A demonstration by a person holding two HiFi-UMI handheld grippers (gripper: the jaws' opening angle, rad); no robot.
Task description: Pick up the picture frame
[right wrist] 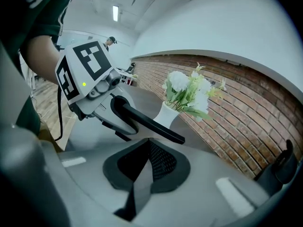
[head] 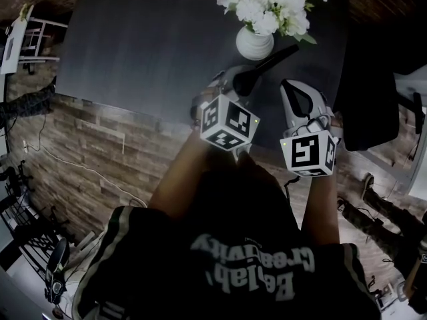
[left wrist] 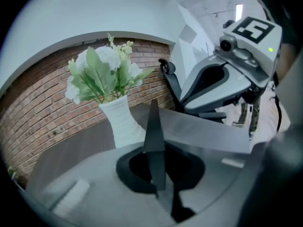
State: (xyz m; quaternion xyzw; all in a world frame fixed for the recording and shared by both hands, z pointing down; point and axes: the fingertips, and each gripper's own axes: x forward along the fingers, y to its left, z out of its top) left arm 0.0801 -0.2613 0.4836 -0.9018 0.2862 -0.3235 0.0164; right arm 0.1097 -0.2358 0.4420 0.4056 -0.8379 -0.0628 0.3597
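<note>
The picture frame (head: pixel 270 64) is thin and black and shows edge-on, lifted above the dark table (head: pixel 147 52). My left gripper (head: pixel 235 80) is shut on its near end. In the left gripper view the frame (left wrist: pixel 154 136) rises like a blade from between the jaws. In the right gripper view the frame (right wrist: pixel 151 124) juts out of the left gripper toward the vase. My right gripper (head: pixel 288 85) hovers just right of the frame with its jaws together. Nothing shows between its jaws (right wrist: pixel 144 169).
A white ribbed vase (head: pixel 254 43) of white flowers (head: pixel 270 2) stands on the table just beyond the frame's far end. A brick wall (left wrist: pixel 42 112) runs behind the table. A black office chair (head: pixel 373 79) is at the table's right, and a stone-clad front (head: pixel 87 139) drops below its near edge.
</note>
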